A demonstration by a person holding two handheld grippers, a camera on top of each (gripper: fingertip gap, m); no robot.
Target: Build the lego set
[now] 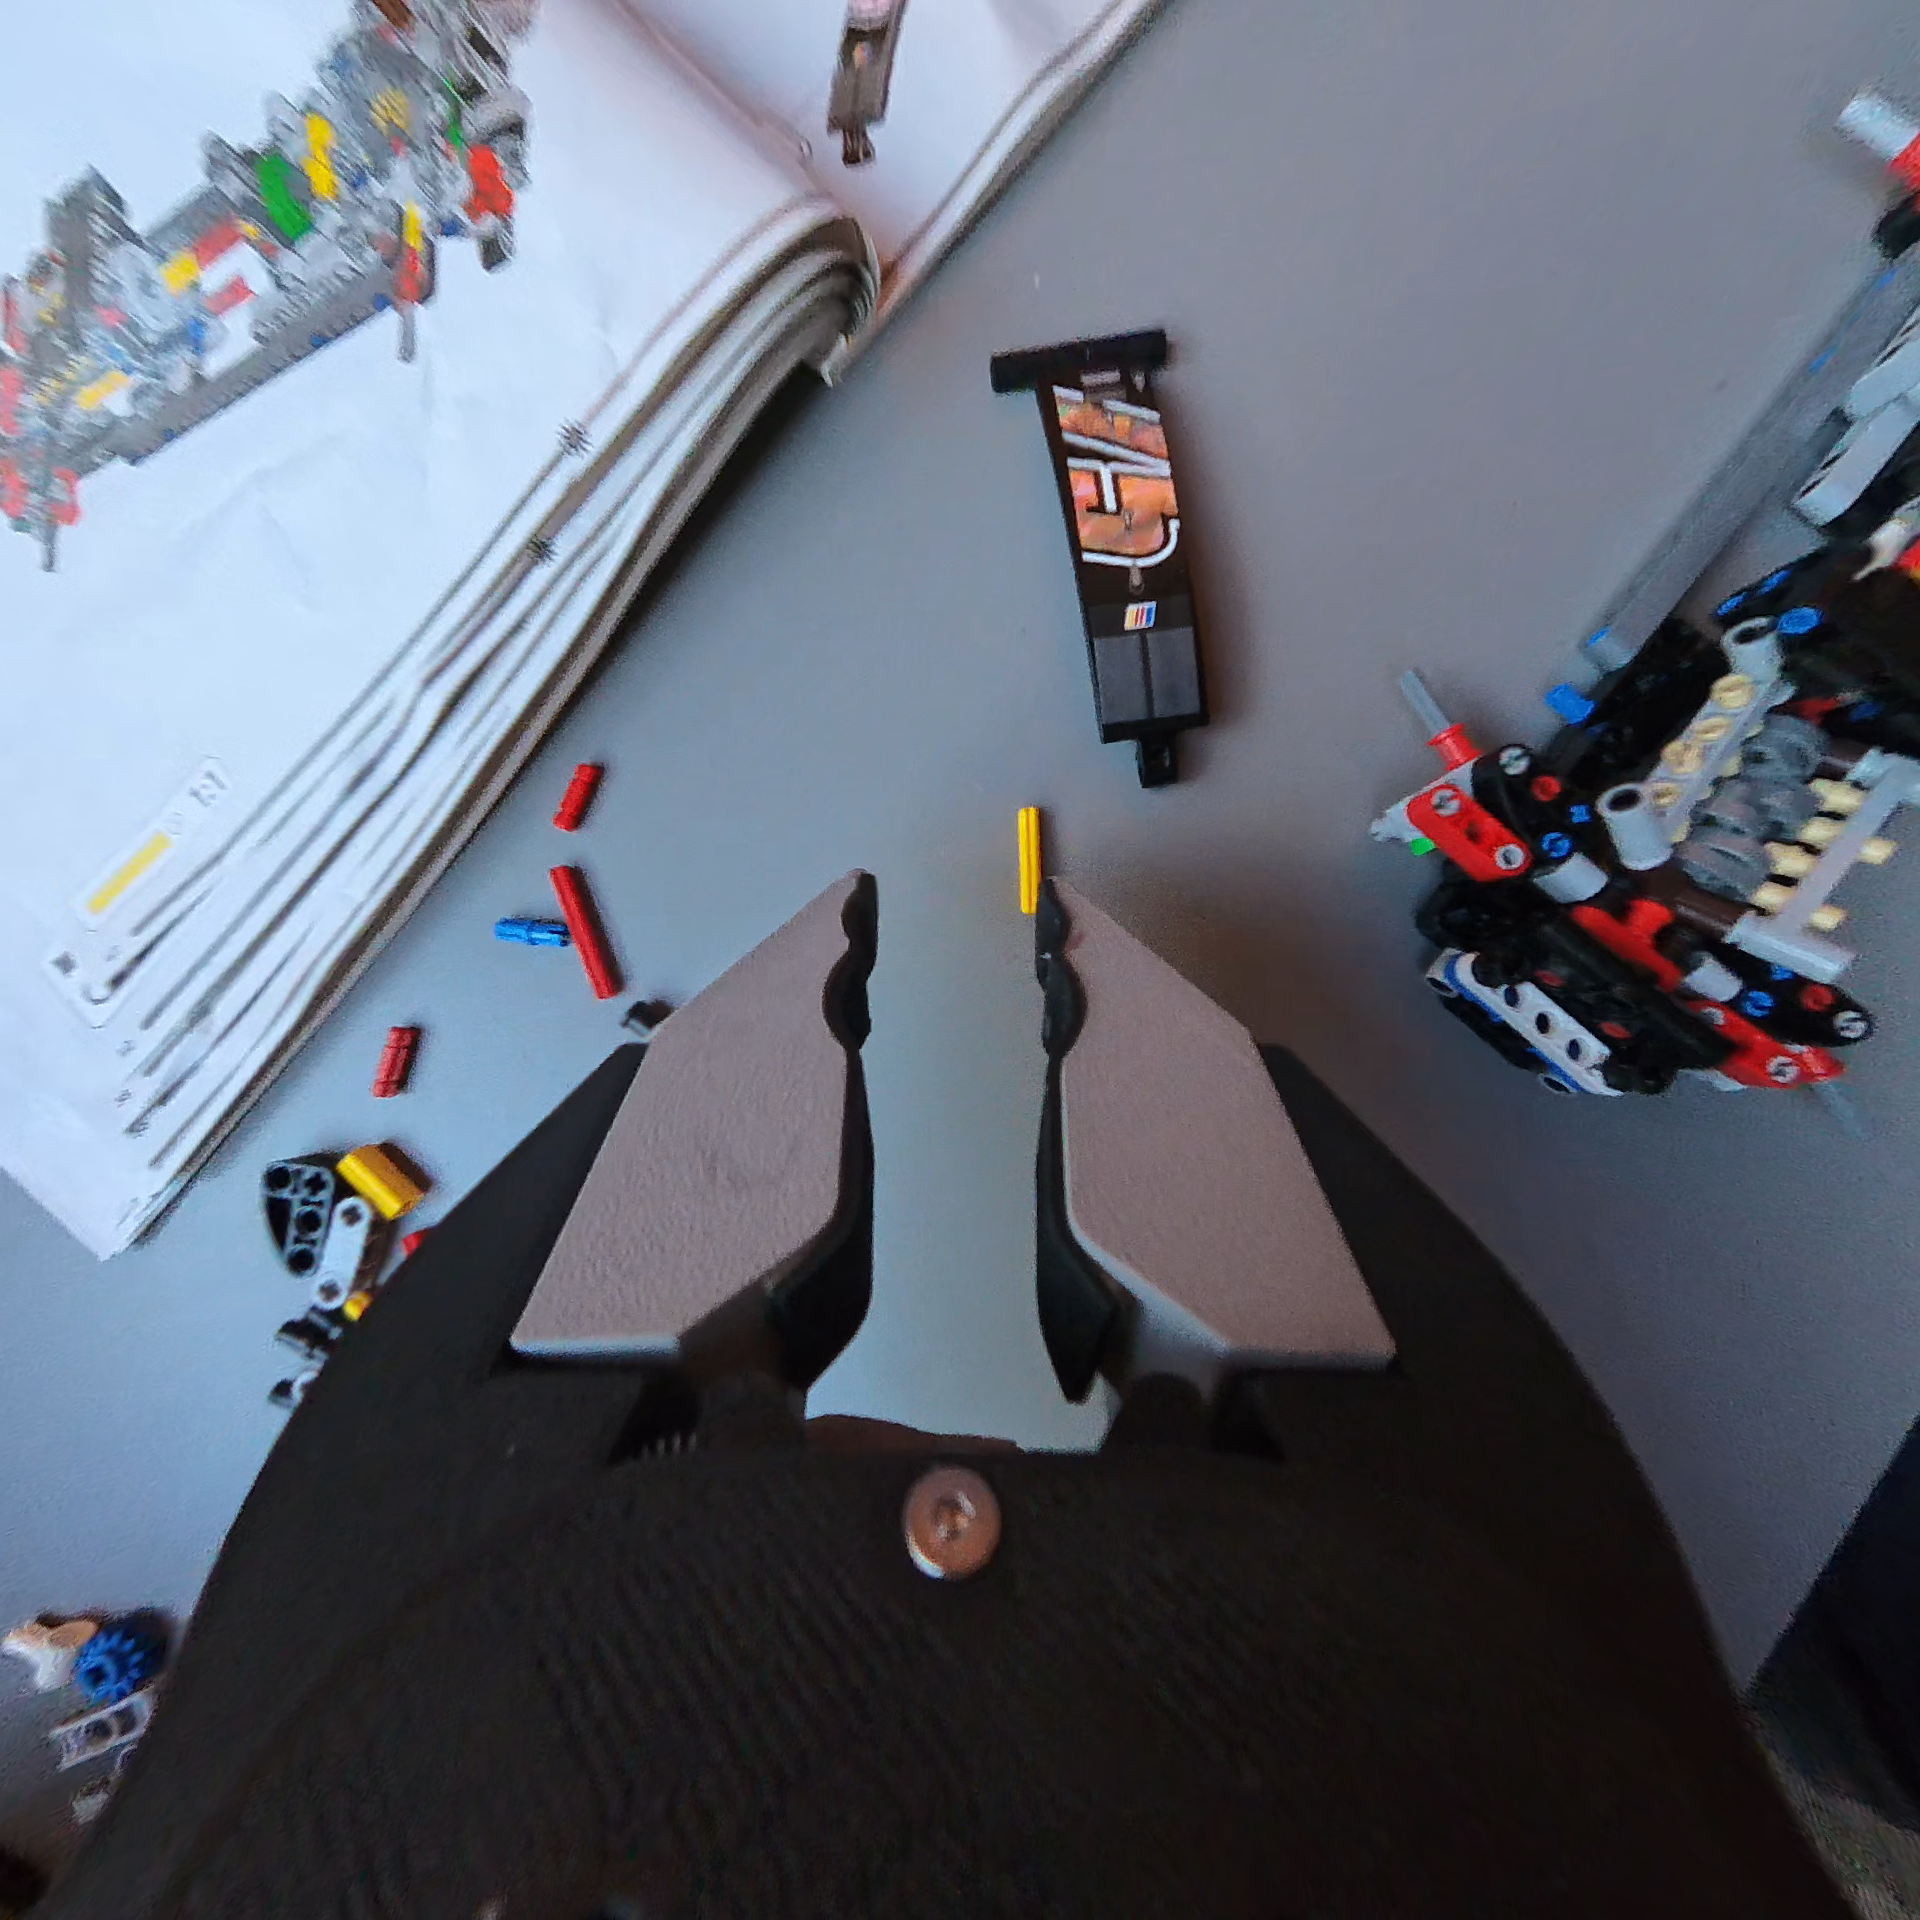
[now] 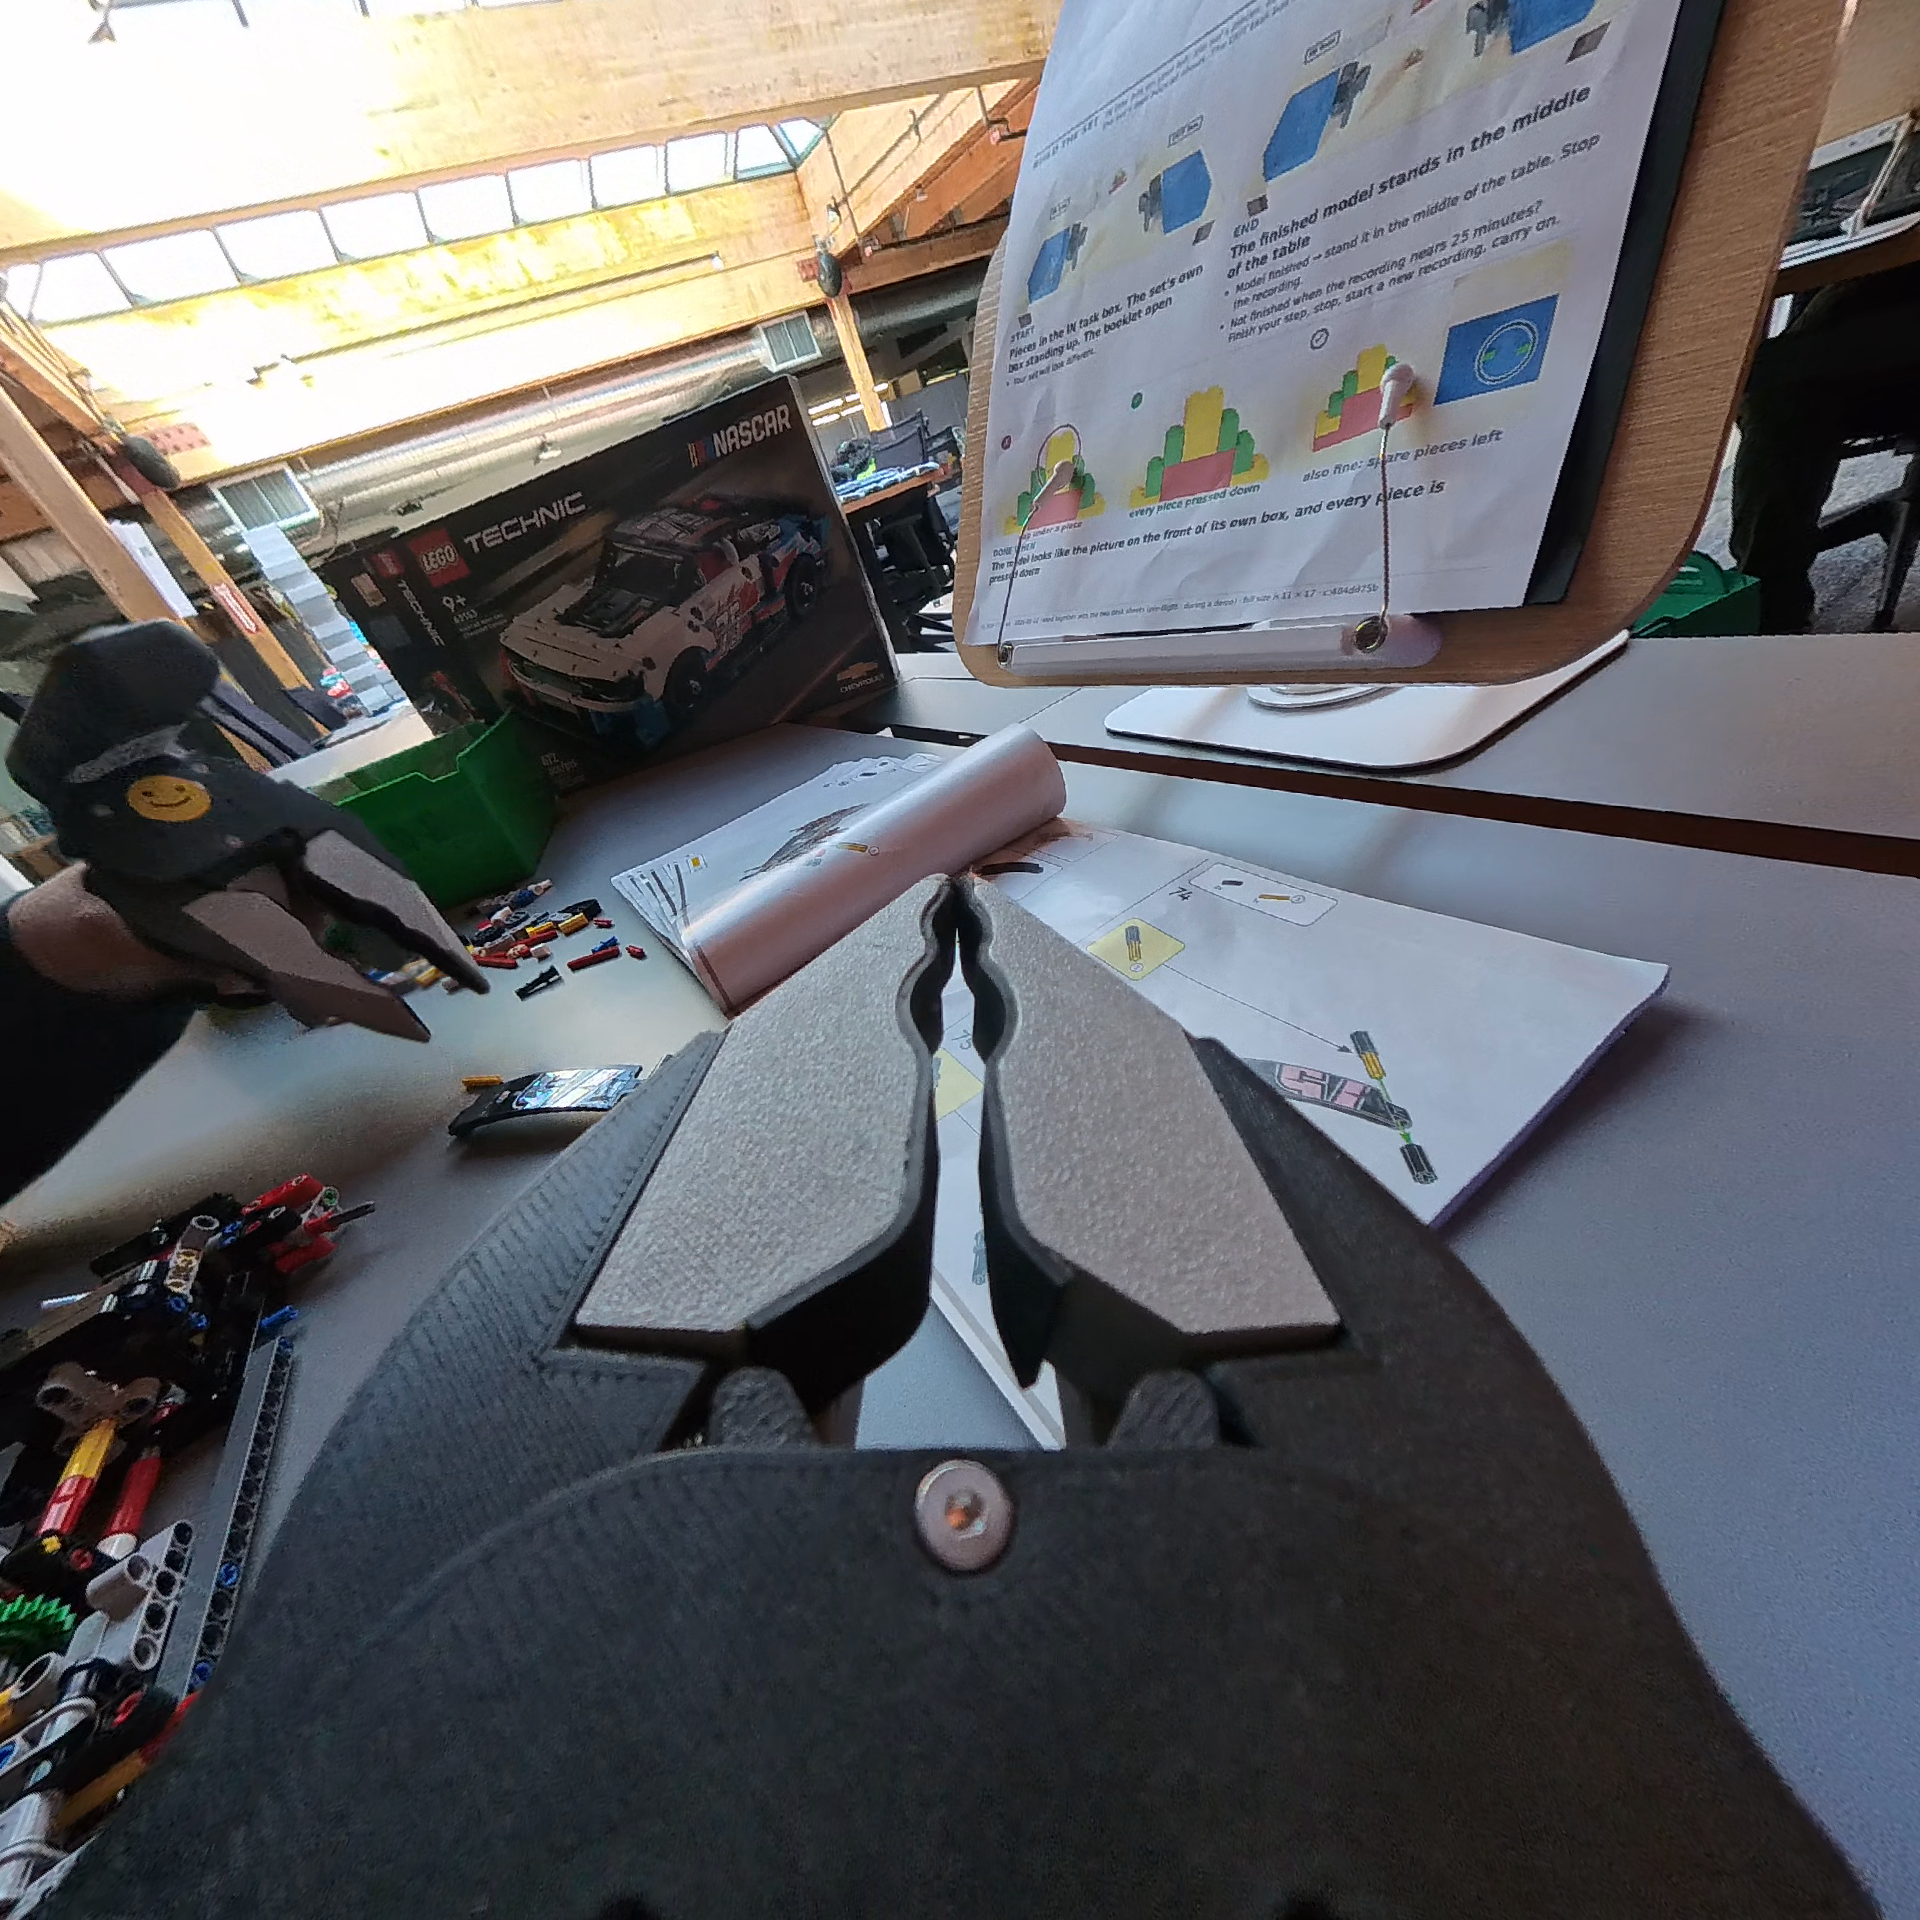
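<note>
A partly built brick model [image 1: 1652, 883] of black, red, grey and white beams is seen standing on the grey table [image 1: 1351, 312], and many loose pieces lie unattached, so the assembly is judged to be well short of complete. The left gripper [image 1: 956, 899] is held low over the table with its fingers spread and nothing between them; a small yellow axle [image 1: 1029, 857] lies flat just ahead of one fingertip, beside it rather than gripped. A black curved panel with a printed sticker [image 1: 1127, 551] lies flat beyond the axle, apart from it. Red axles [image 1: 584, 930] and a blue pin [image 1: 530, 930] are scattered to one side, near the edge of the open instruction booklet [image 1: 364, 582]. The right gripper [image 2: 956, 899] is held above the booklet's other page [image 2: 1351, 997] with its fingertips pressed together on nothing. Open table is left around the axle and panel; movement is bounded by the booklet on one side, the model on the other, and a green bin [image 2: 457, 800] and the set's box [image 2: 623, 582] farther back.
</note>
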